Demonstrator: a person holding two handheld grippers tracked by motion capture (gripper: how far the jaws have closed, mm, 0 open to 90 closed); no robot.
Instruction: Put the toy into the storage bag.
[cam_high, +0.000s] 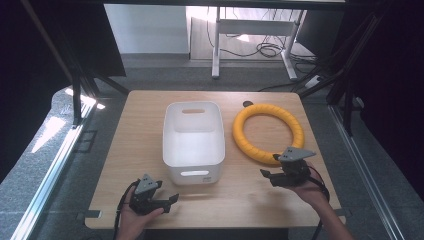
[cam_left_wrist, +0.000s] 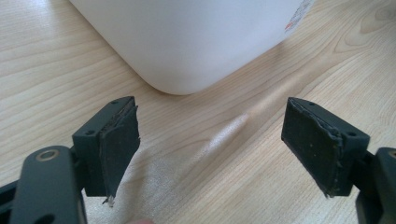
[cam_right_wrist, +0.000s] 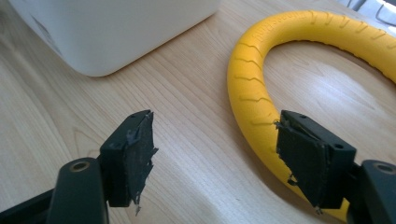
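The right gripper (cam_high: 267, 173) hovers near the front edge of the large yellow ribbed foam ring (cam_high: 268, 133), which lies flat on the light wooden table (cam_high: 140, 150) just right of the empty white plastic bin (cam_high: 193, 141). Its jaws stand wide with nothing between them — one pad overlaps the ring's near arc in the right gripper view. The left gripper (cam_high: 172, 201), equally wide and empty, rests low by the bin's front corner. The likely risk: a grip on the curved, springy foam could slip or swing the ring against the bin — an off-centre bite would cause it.
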